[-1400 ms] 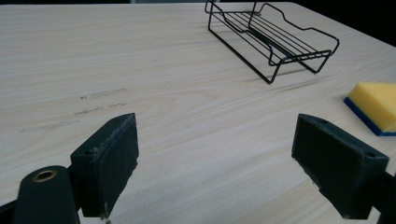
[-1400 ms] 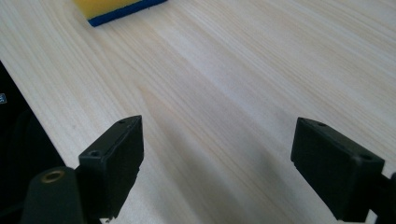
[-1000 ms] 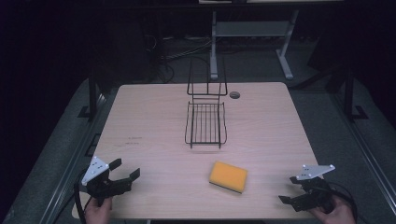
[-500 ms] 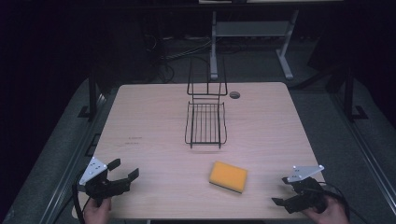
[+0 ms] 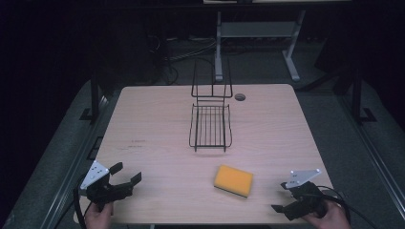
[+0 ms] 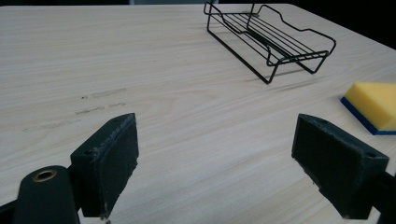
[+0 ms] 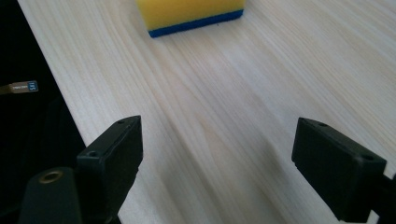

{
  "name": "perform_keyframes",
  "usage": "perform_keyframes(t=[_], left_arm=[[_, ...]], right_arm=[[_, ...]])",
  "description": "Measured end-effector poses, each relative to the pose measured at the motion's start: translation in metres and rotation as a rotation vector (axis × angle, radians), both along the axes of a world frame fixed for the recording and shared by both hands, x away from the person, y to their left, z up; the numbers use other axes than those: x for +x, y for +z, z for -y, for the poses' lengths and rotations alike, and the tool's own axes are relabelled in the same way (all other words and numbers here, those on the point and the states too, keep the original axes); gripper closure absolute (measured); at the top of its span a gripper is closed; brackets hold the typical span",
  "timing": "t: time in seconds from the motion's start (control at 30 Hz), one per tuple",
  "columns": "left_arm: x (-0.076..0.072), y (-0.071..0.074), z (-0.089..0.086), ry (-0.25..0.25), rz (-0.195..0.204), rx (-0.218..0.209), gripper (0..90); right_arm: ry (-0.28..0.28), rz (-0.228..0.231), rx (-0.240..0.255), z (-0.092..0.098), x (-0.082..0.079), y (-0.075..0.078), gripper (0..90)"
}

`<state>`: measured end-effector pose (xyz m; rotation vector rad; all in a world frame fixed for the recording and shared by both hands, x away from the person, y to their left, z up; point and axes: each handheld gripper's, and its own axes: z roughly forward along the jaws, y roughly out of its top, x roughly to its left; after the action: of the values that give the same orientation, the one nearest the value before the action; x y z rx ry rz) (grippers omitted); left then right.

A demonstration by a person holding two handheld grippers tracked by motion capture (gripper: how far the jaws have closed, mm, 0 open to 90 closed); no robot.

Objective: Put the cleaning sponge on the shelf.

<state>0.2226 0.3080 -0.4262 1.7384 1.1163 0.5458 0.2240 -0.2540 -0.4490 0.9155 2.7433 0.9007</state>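
A yellow sponge [image 5: 233, 180] with a blue underside lies flat on the wooden table [image 5: 153, 124], right of centre and near the front. A black wire rack [image 5: 210, 121] stands behind it at mid-table. My left gripper [image 5: 127, 172] hovers open at the front left corner with nothing between its jaws. The left gripper view shows the rack [image 6: 271, 39] ahead and the sponge [image 6: 376, 105] at its right edge. My right gripper [image 5: 281, 197] is open at the front right, a short way right of the sponge. In the right gripper view, the sponge [image 7: 191, 14] lies ahead of the open gripper [image 7: 217, 163].
A small round cable hole [image 5: 239, 97] sits in the tabletop behind the rack. A white desk frame [image 5: 258, 28] stands beyond the far edge. The table's front edge [image 7: 56, 93] runs just beside my right gripper, and dark floor surrounds the table.
My right gripper has slid a little to the left along the front edge, closer to the sponge. The left gripper, sponge and rack have stayed put.
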Motion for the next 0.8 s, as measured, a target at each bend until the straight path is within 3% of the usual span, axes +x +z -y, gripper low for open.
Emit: perform_keyframes(t=[0.3, 0.8], left_arm=[[0.0, 0.0, 0.0, 0.002, 0.001, 0.005, 14.0], [0.001, -0.001, -0.001, -0.001, -0.005, 0.006, 14.0]], right_arm=[[0.06, -0.001, -0.034, -0.017, 0.006, 0.006, 16.0], [0.115, -0.003, -0.02, -0.035, 0.017, 0.018, 16.2]])
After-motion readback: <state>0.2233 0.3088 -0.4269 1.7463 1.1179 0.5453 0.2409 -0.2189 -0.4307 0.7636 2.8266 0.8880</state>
